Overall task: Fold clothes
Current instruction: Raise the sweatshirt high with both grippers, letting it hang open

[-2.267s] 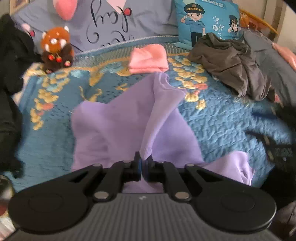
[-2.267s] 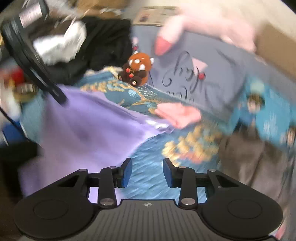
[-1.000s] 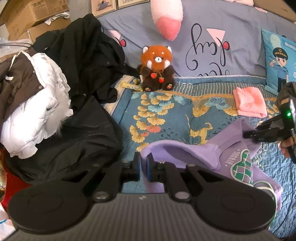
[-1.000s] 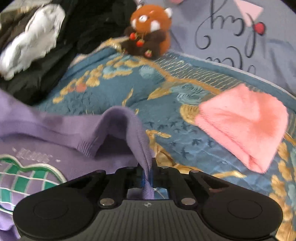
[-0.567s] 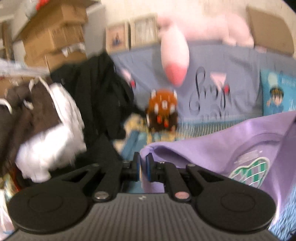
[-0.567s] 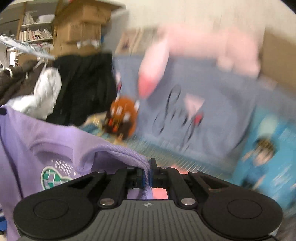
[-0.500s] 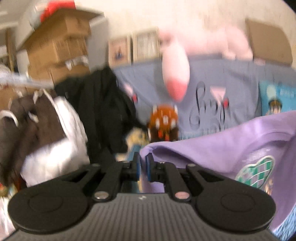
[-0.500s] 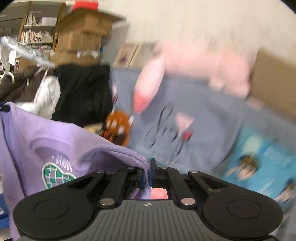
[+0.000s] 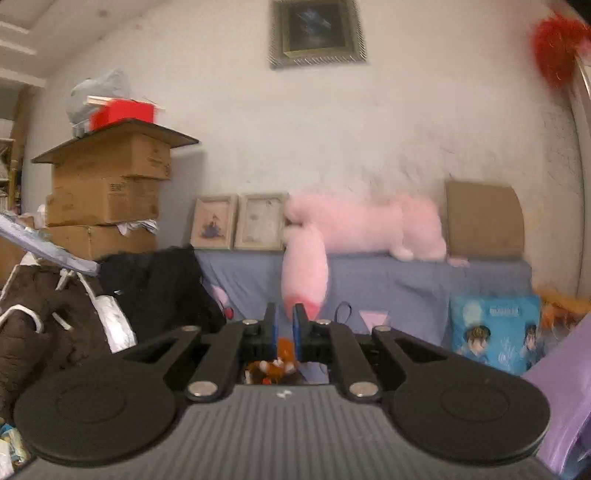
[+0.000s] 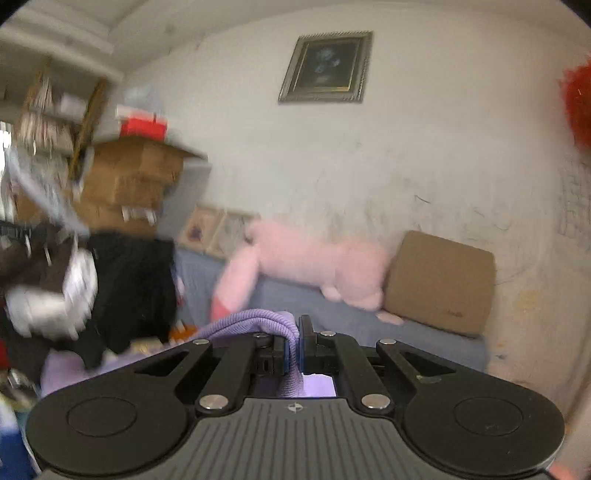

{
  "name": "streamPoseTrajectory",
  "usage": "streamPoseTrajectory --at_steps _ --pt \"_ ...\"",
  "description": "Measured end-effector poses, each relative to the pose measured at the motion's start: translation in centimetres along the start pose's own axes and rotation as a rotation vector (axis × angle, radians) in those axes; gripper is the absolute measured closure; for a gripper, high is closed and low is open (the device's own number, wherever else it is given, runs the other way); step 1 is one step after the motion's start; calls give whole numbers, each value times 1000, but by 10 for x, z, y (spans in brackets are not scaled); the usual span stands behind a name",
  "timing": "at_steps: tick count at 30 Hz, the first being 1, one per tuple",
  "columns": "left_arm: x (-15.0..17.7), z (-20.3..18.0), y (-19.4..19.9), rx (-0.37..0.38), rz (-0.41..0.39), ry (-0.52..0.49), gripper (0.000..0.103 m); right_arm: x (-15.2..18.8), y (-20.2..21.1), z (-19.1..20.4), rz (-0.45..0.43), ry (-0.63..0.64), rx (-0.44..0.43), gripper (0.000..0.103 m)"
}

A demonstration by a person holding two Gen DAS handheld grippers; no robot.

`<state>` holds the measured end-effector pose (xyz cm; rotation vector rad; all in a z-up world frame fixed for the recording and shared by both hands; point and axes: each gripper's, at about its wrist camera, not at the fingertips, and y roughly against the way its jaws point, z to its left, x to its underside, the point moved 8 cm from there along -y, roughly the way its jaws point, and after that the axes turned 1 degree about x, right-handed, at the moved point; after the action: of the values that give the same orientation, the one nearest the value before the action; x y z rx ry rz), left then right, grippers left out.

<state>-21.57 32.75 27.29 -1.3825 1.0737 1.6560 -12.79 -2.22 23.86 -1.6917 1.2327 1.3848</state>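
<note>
Wall (image 9: 406, 129) fills most of both views, a dark framed picture (image 9: 317, 33) high above the tongs. Bed headboard cover (image 9: 406, 291), grey-blue, runs straight ahead of both pairs of tongs, a long pink plush (image 9: 354, 229) sprawled along its top. Stacked cardboard boxes (image 9: 107, 184) up and left of the left tongs; heap of dark coats (image 9: 155, 291) below them, level with the left tongs and to their left. Blue cartoon cushion (image 9: 495, 332) to the right of the left tongs.

Purple sweater (image 10: 251, 319): lifted clear, its ribbed edge arching over and down between the pads of the right tongs (image 10: 292, 349), which are pressed together on the cloth. More of it hangs at the lower right edge of the left view.

Left tongs (image 9: 283, 328): pressed nearly together, only a thin slit between the pads. No cloth visible in that slit; a small brown plush toy (image 9: 277, 365) shows through the gap lower down. Whether they pinch the sweater, cannot tell.

Step in hand, by my reading: sweater raised in the air to shake it out and let it hang straight before laying it flat. Next move calls for lowering it onto the bed, front down or up but spread, keeping both upper corners taut and apart so that no creases set.
</note>
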Motion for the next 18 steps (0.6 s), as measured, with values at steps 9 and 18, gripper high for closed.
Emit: streamPoseTrajectory --at_steps 9,18 --pt "210 -162 -35 387 384 -187 82 90 -44 -29 262 -89 107 99" --pt "326 -336 18 571 76 -507 4 86 -33 -29 247 -134 110 99"
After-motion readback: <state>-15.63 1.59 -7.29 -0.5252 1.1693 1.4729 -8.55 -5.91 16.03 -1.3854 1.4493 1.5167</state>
